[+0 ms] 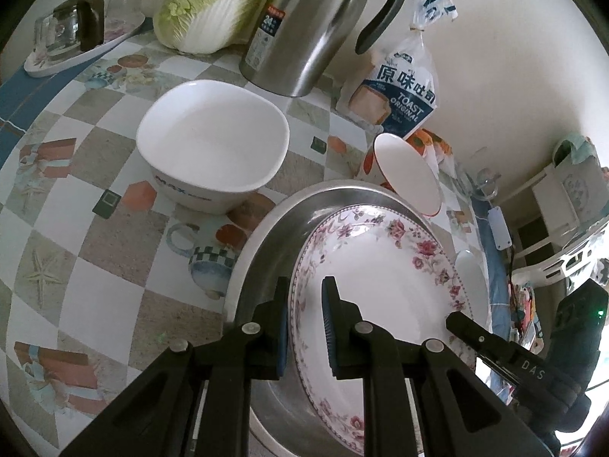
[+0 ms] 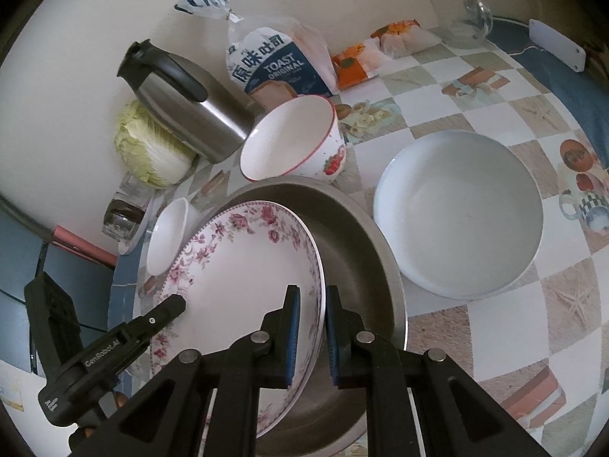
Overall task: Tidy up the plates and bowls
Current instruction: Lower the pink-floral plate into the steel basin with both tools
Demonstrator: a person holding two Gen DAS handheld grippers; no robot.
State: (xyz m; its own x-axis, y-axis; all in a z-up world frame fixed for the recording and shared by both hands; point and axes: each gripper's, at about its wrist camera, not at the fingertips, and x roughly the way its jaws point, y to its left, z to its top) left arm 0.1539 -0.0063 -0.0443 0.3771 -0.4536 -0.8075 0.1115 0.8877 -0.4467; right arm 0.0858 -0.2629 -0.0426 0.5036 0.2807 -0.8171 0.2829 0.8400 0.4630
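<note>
Floral plate [image 1: 380, 285] gripped on opposite rims by both tools — left gripper [image 1: 304, 327] clamped on one edge, right gripper [image 2: 312, 331] clamped on the other, each with one blue pad inside the rim and one outside. Held tilted above a steel pan [image 2: 354, 236] that sits near the middle of the table [image 2: 475, 87], close to its front edge. Tip of the right gripper seen in the left wrist view touching the plate's far rim; likewise the left gripper's tip in the right wrist view.

Around the pan: square white bowl [image 1: 213, 144] just beside it on the left-hand side of the table, red-rimmed bowl [image 2: 293, 137] with a strawberry print just behind it toward the back edge, wide white bowl [image 2: 460, 213] just beside it on the right-hand side.

Along the back edge, against the wall — napa cabbage [image 1: 213, 3], steel kettle [image 1: 316, 26] with a black handle, bag of toast [image 2: 274, 61], orange-printed packet [image 2: 357, 61]. Glasses on a tray [image 1: 80, 57] at the back left corner. Glass mug [image 2: 460, 11] at the back right corner.
</note>
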